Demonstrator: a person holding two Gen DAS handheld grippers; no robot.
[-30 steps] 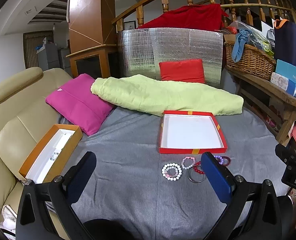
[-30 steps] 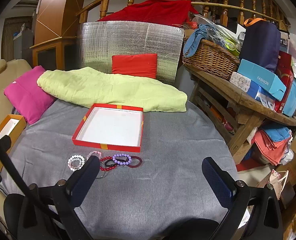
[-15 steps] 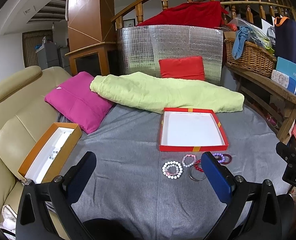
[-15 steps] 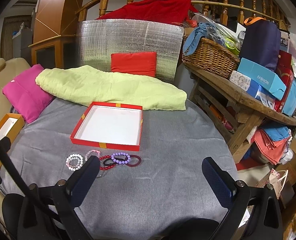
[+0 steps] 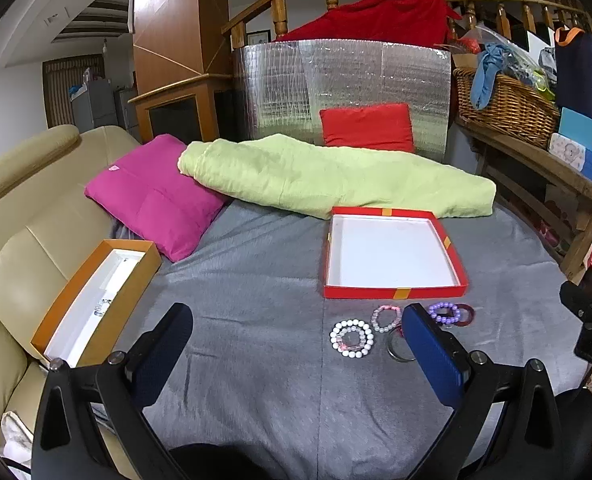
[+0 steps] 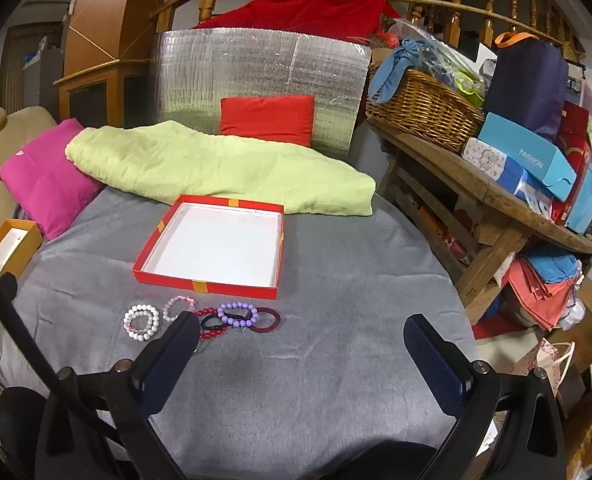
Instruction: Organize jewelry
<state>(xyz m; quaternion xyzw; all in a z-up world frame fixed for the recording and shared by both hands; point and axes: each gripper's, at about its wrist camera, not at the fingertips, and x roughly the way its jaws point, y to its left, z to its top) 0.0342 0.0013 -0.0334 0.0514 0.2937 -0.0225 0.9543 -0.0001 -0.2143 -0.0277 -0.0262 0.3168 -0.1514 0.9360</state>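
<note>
A shallow red box with a white inside (image 5: 391, 254) (image 6: 216, 246) lies open on the grey cloth. In front of it lie several bracelets: a white bead one (image 5: 351, 338) (image 6: 141, 322), a pink one (image 5: 384, 317) (image 6: 178, 307), a purple bead one (image 5: 444, 314) (image 6: 236, 315), a dark red ring (image 6: 270, 321), red beads (image 6: 212, 322) and a metal ring (image 5: 397, 350). My left gripper (image 5: 297, 334) is open and empty, just short of the bracelets. My right gripper (image 6: 301, 346) is open and empty, to their right.
An orange box with a white inside (image 5: 96, 300) sits at the left by a beige sofa (image 5: 24, 216). A pink cushion (image 5: 156, 196), a green blanket (image 5: 327, 176) and a red cushion (image 5: 367, 126) lie behind. A cluttered wooden bench (image 6: 487, 196) stands at the right.
Both grippers have drifted slightly forward toward the bracelets and the red box. Both stay open. Nothing on the cloth has moved.
</note>
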